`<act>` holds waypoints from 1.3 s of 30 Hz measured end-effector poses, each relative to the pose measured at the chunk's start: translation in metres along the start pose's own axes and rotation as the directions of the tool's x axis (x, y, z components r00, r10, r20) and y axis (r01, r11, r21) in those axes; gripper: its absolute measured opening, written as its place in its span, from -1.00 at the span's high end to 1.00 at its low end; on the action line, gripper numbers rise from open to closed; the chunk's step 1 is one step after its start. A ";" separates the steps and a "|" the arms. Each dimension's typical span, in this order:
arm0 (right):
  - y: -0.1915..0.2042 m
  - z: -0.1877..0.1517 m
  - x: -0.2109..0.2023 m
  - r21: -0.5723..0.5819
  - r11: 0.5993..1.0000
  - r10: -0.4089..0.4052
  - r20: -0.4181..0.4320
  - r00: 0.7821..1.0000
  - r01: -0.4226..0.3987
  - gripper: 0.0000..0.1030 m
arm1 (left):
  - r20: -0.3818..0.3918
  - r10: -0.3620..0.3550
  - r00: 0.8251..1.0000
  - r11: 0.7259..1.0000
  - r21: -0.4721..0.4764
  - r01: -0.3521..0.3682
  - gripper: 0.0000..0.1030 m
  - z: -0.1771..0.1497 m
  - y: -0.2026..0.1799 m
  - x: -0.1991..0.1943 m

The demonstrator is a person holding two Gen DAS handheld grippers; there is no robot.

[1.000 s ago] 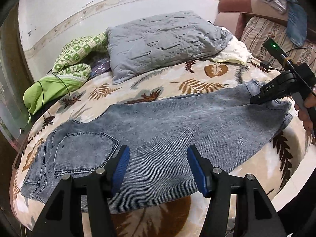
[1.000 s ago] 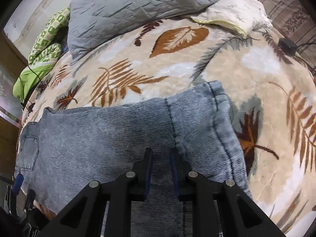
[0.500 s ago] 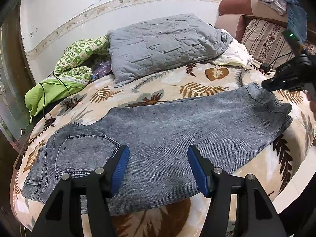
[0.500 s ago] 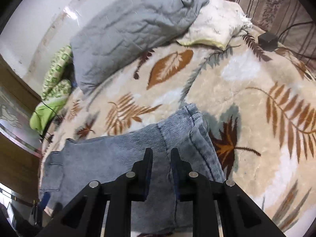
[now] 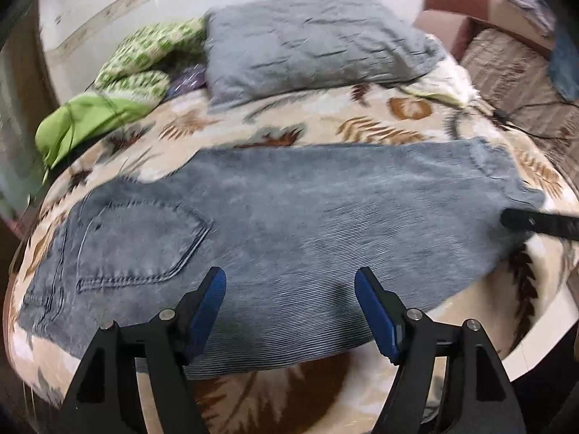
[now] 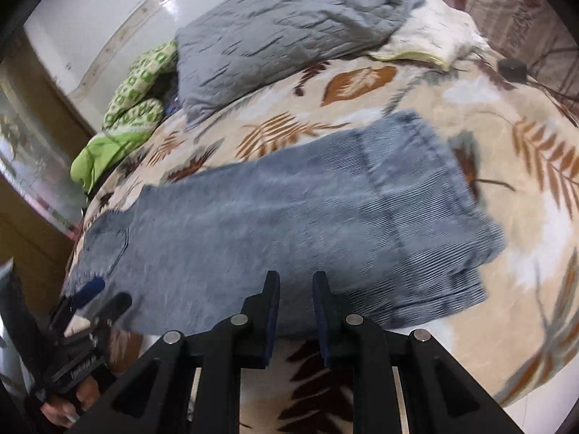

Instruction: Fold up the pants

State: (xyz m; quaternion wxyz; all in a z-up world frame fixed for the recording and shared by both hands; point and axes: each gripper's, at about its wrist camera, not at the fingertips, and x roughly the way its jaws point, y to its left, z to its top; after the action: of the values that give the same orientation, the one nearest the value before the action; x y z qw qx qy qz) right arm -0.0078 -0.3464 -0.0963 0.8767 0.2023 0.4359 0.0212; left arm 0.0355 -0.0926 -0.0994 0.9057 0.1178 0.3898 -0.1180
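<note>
Grey-blue jeans (image 5: 307, 224) lie flat across the leaf-patterned bed cover (image 5: 362, 123), folded lengthwise, with the waist and back pocket (image 5: 137, 242) at the left and the hems (image 6: 452, 224) at the right. My left gripper (image 5: 289, 282) hovers over the near edge of the thigh part; its jaws are opening, and nothing is between the blue pads. My right gripper (image 6: 296, 280) is shut on nothing, just above the near edge of the lower legs. The left wrist view shows only its black tip (image 5: 535, 222), by the hems. The right wrist view catches the left gripper (image 6: 94, 296) at lower left, held by a hand (image 6: 72, 405).
A grey quilted pillow (image 5: 311, 43), green patterned bedding (image 5: 144, 58) and a cream pillow (image 6: 434, 39) sit at the back of the bed. A black adapter (image 6: 512, 68) with a cable lies at the far right. A brown sofa (image 5: 506, 54) stands beyond it. The bed's edge runs below the grippers.
My right gripper has drawn back from the hems toward the bed's near edge, so more of the jeans shows. The left jaws have spread wider. The jeans lie as before.
</note>
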 end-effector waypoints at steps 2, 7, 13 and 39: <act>0.013 -0.004 0.003 -0.047 0.999 -0.003 0.008 1.000 0.004 0.58 | -0.016 0.032 0.999 0.998 -0.045 -0.032 -0.44 0.000 0.013 0.003; 0.042 -0.013 0.028 -0.201 0.977 -0.085 -0.034 0.996 0.077 0.57 | -0.101 0.110 0.989 0.987 -0.103 -0.121 -0.44 -0.007 0.039 0.018; 0.057 -0.015 0.024 -0.231 0.972 -0.042 -0.006 0.999 0.040 0.55 | -0.075 0.167 0.983 0.982 -0.072 -0.172 -0.44 -0.011 0.047 0.013; 0.199 -0.050 0.061 -0.426 0.903 0.093 0.045 0.995 -0.065 0.52 | -0.016 0.271 0.962 0.926 -0.269 -0.265 -0.65 -0.043 0.165 -0.018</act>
State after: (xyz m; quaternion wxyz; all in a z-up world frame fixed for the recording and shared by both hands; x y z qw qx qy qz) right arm 0.0186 -0.1341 -0.0953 0.9116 0.0252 0.3841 0.1442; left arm 0.0445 0.0790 -0.0949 0.9249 0.0445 0.3728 0.0596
